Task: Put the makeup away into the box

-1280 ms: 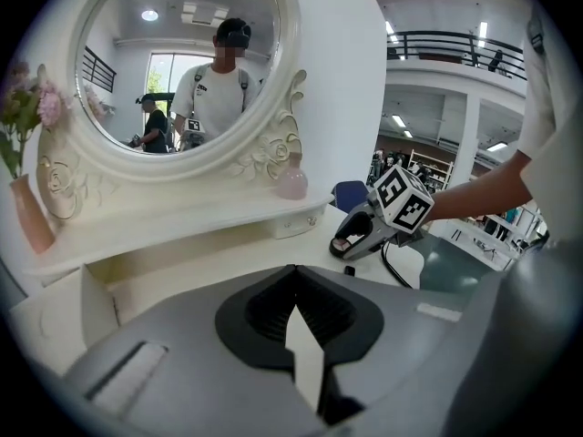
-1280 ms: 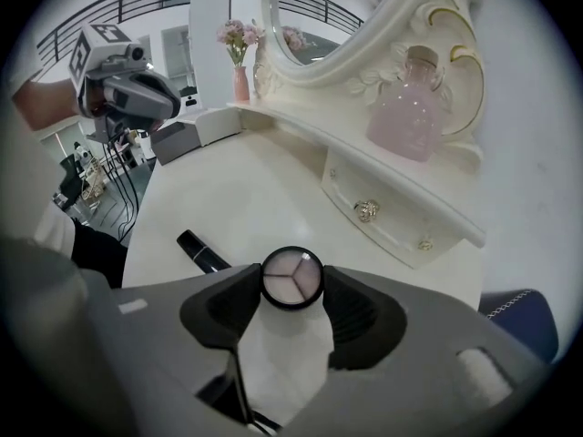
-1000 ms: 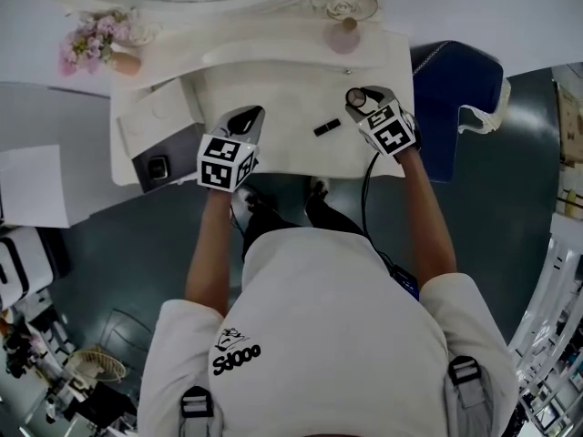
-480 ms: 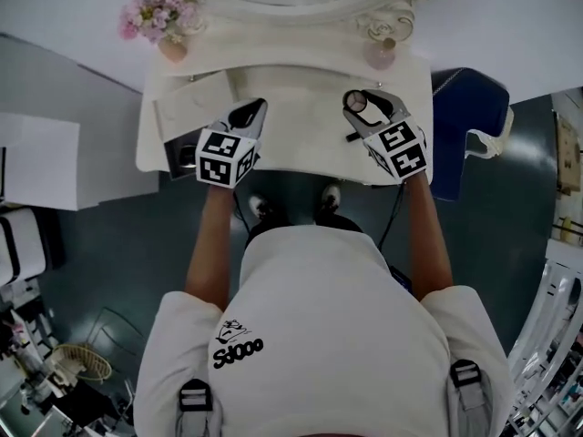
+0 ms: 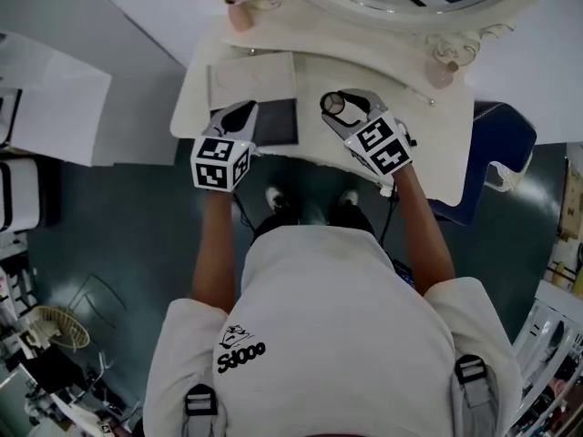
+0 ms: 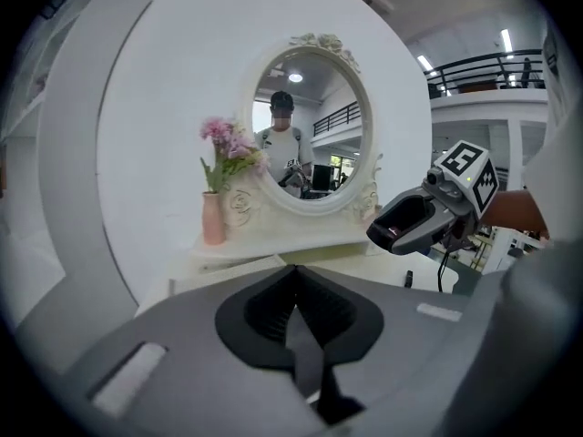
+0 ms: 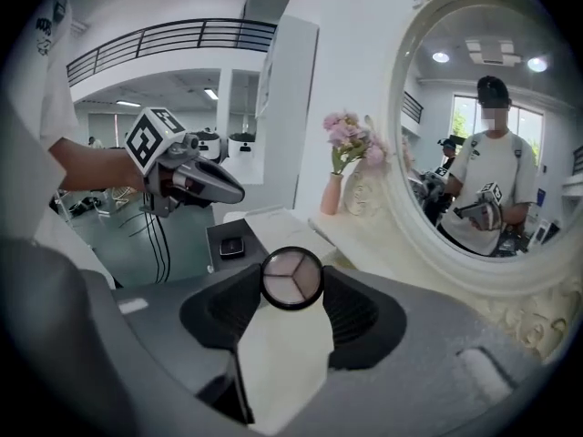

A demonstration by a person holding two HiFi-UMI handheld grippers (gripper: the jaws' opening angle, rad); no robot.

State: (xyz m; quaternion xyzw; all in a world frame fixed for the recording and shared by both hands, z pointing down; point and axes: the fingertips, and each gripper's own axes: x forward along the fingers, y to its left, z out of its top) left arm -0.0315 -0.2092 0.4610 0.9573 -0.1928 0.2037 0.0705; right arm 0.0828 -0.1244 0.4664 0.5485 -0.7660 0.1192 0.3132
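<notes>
The box [image 5: 276, 122] on the bench [image 5: 428, 153] shows only in part. In the head view the left gripper [image 5: 244, 110] covers its near left corner, and its pale lid [image 5: 251, 80] lies open just beyond the dark inside. The right gripper view shows one small dark thing [image 7: 231, 247] in the box, too small to name. The round compact [image 7: 291, 279], three pale shades in a dark rim, is clamped between the fingers of the right gripper [image 5: 344, 109], over the bench just right of the box. The left gripper's fingers are pressed together with nothing between them. The oval mirror [image 7: 483, 144] is cut off at the top edge of the head view. A vase of pink flowers [image 6: 219, 194] stands at the bench's back left. A small black stick [image 6: 408, 279] lies farther right, half behind the right gripper. A blue chair [image 5: 496, 139] shows past the bench's right end.
</notes>
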